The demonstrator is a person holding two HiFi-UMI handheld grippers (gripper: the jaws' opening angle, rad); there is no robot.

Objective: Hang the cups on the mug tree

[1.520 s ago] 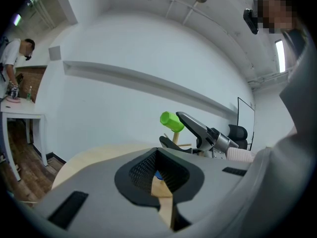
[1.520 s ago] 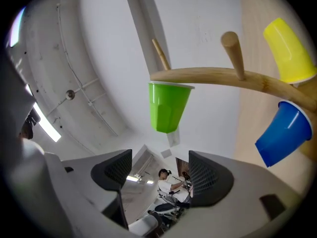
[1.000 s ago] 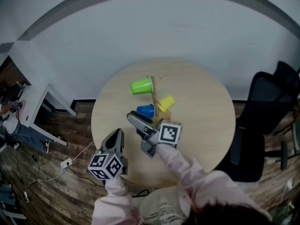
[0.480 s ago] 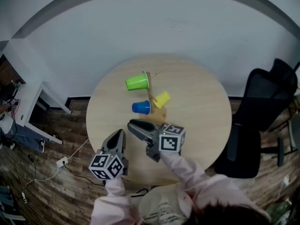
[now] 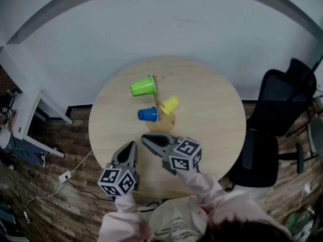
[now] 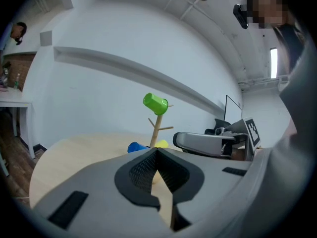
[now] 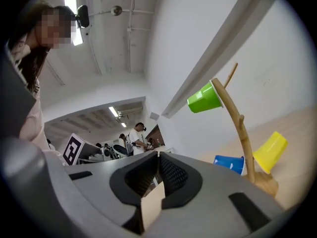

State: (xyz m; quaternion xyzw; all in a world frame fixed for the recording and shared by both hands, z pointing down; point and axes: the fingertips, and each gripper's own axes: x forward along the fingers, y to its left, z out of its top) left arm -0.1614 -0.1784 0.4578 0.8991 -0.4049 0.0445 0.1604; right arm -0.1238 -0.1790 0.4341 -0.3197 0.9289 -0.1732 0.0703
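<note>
A wooden mug tree (image 5: 160, 103) stands near the middle of the round table (image 5: 212, 120). Three cups hang on it: green (image 5: 142, 86) at the top, blue (image 5: 147, 114) low on the left, yellow (image 5: 170, 105) low on the right. My right gripper (image 5: 147, 138) lies level a short way in front of the blue cup; its jaws have just been closing, now shut, with nothing between them. My left gripper (image 5: 129, 146) is shut and empty near the table's front edge. The left gripper view shows the tree (image 6: 158, 125), the green cup (image 6: 155, 103) and the right gripper (image 6: 198, 142).
A black office chair (image 5: 275, 115) stands right of the table. A white desk (image 5: 30, 110) and cables on the wooden floor (image 5: 55, 180) are to the left. In the right gripper view the tree (image 7: 237, 128) holds green (image 7: 204, 98), blue (image 7: 229, 163) and yellow (image 7: 270, 151) cups; people stand far behind.
My right gripper has drawn back from the blue cup toward the table's front, rolled over, and closed its jaws empty. The left gripper has sunk slightly.
</note>
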